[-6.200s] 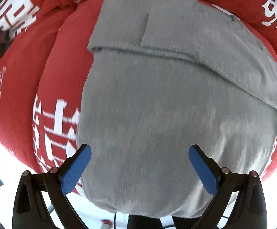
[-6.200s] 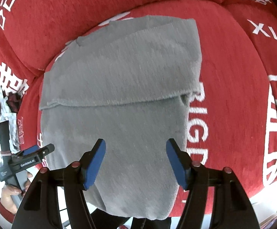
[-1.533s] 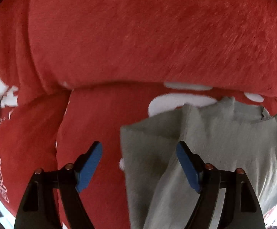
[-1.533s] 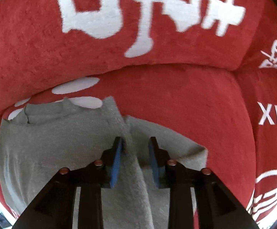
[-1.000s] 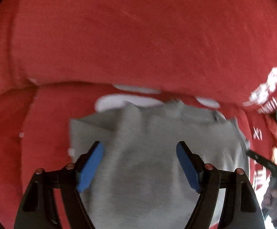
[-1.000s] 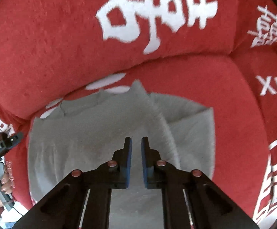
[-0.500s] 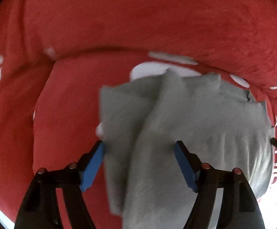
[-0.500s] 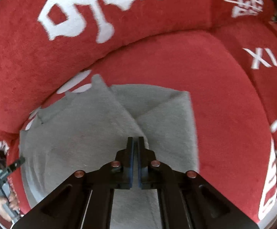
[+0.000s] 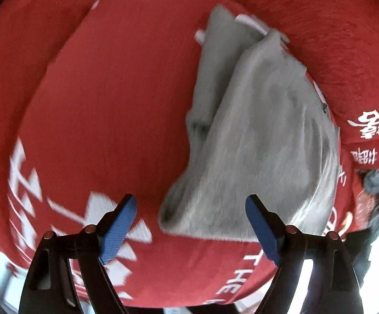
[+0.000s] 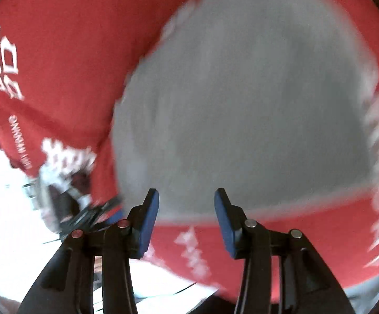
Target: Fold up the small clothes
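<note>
A folded grey garment (image 9: pixel 262 136) lies on the red cushion (image 9: pixel 105 99), with a narrower fold sticking out along its left edge. My left gripper (image 9: pixel 190 225) is open and empty, above the garment's near edge. In the right wrist view the grey garment (image 10: pixel 254 104) fills the middle, blurred by motion. My right gripper (image 10: pixel 186 217) is open and empty, above the garment's near edge.
The red cushion carries white lettering (image 9: pixel 29 178) and a raised back (image 9: pixel 346 39) behind the garment. The cushion's front edge (image 10: pixel 215 269) drops off to a bright white floor. The other gripper (image 10: pixel 90 209) shows blurred at lower left in the right wrist view.
My right gripper has let go of the garment and opened. Both grippers have drawn back toward the cushion's front edge. The garment now lies folded smaller.
</note>
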Action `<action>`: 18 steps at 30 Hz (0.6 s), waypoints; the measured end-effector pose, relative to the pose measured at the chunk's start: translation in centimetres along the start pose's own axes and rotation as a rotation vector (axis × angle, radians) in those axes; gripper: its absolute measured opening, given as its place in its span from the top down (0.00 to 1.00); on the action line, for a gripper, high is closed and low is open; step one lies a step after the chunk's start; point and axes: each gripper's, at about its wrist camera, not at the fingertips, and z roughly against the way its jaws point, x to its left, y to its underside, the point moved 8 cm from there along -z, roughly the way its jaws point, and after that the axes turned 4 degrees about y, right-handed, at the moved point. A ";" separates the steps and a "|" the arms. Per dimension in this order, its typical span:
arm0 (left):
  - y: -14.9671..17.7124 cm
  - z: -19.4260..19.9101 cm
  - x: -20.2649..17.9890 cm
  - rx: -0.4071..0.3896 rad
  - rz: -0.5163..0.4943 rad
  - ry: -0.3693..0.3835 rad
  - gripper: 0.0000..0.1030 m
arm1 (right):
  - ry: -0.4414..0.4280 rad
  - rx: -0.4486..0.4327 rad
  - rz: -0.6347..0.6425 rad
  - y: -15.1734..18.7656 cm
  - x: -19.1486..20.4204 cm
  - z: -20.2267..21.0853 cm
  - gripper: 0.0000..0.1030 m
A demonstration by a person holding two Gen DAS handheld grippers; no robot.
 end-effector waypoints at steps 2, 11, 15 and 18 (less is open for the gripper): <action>0.5 0.0 0.0 -0.026 0.018 0.010 0.17 | -0.042 0.063 -0.065 2.4 0.1 -3.8 0.53; 0.1 1.6 0.0 -0.084 -0.009 0.043 0.90 | -0.075 0.028 -0.176 1.5 2.7 -10.5 0.93; 0.9 2.8 -0.6 -0.116 -0.144 -0.039 0.90 | -0.031 0.015 -0.016 1.6 4.6 -8.6 0.93; 1.5 0.9 0.7 -0.084 -0.149 -0.073 0.90 | 0.055 0.039 0.011 2.5 3.3 -9.2 0.93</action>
